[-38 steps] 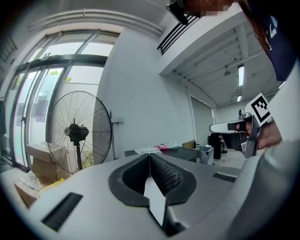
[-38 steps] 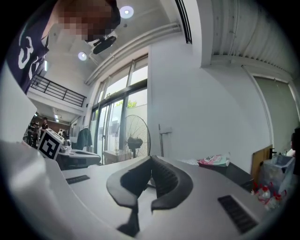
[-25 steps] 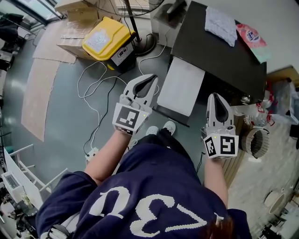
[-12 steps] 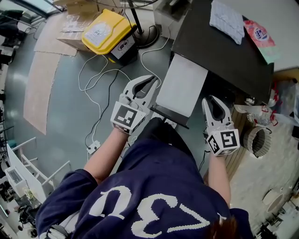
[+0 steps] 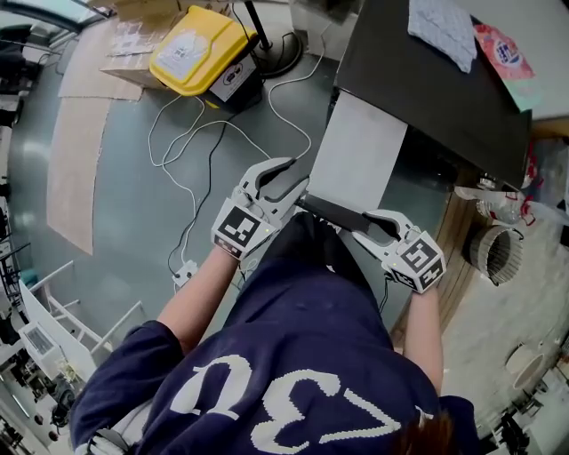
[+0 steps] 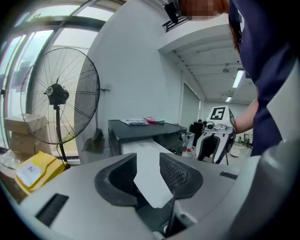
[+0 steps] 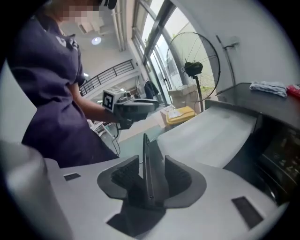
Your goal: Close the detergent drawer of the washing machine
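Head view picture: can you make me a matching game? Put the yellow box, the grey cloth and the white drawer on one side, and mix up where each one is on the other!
Things:
1. yellow box
2. grey cloth
3. white drawer

Places:
a. pulled out from the front of the machine
b. lying on the machine's black top
c. on the floor beside the fan stand

Pairs: 1-c, 2-b, 3-a.

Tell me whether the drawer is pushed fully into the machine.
No, in the head view the white drawer sticks well out from the front of the dark machine.
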